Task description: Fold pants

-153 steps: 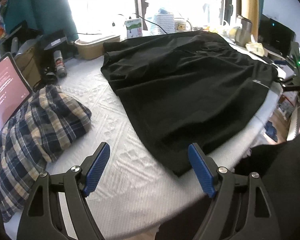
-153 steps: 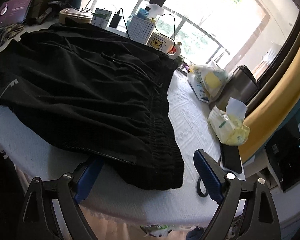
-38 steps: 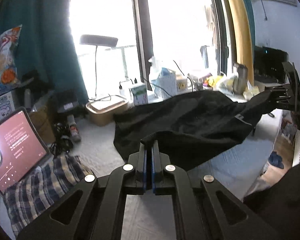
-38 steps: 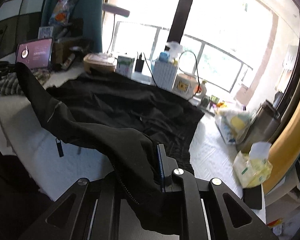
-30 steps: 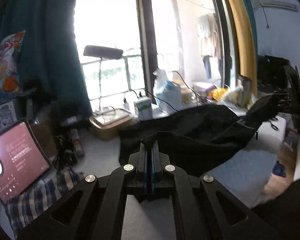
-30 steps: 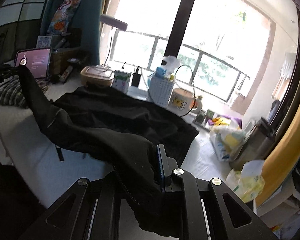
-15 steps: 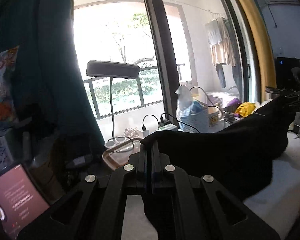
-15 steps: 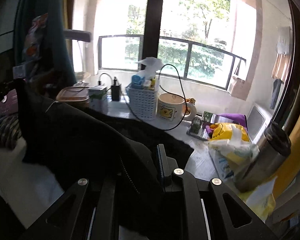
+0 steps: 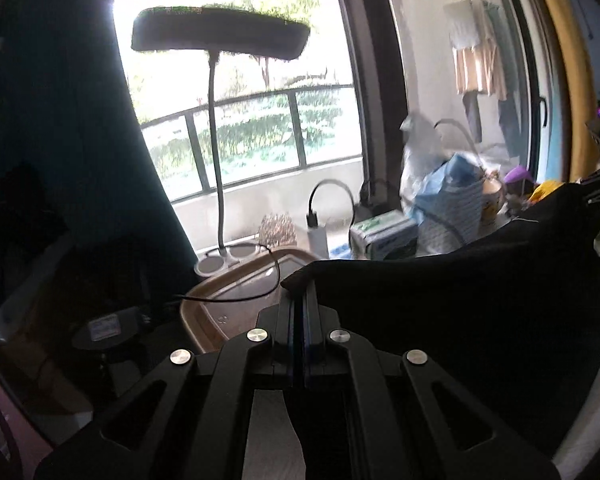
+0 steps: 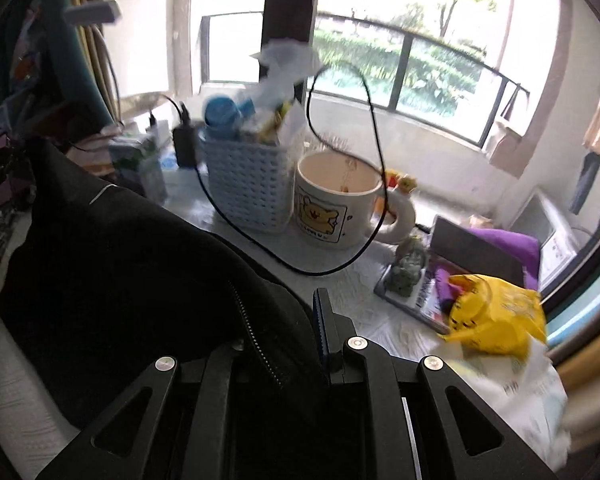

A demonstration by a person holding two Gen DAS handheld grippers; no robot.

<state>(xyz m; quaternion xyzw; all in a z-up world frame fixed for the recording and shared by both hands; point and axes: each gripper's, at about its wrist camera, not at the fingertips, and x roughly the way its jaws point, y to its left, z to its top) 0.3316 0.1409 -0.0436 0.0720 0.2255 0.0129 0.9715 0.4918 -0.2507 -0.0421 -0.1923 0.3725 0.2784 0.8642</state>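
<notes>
Both grippers, left gripper and right gripper, are clamped on black pants spread across each frame's centre.

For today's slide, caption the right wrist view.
Right gripper clamps black pants above the table, near a bear mug and white basket.

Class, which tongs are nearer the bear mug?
Right. The right tongs sit just in front of the mug; the left tongs are farther, with the mug off to their right.
</notes>
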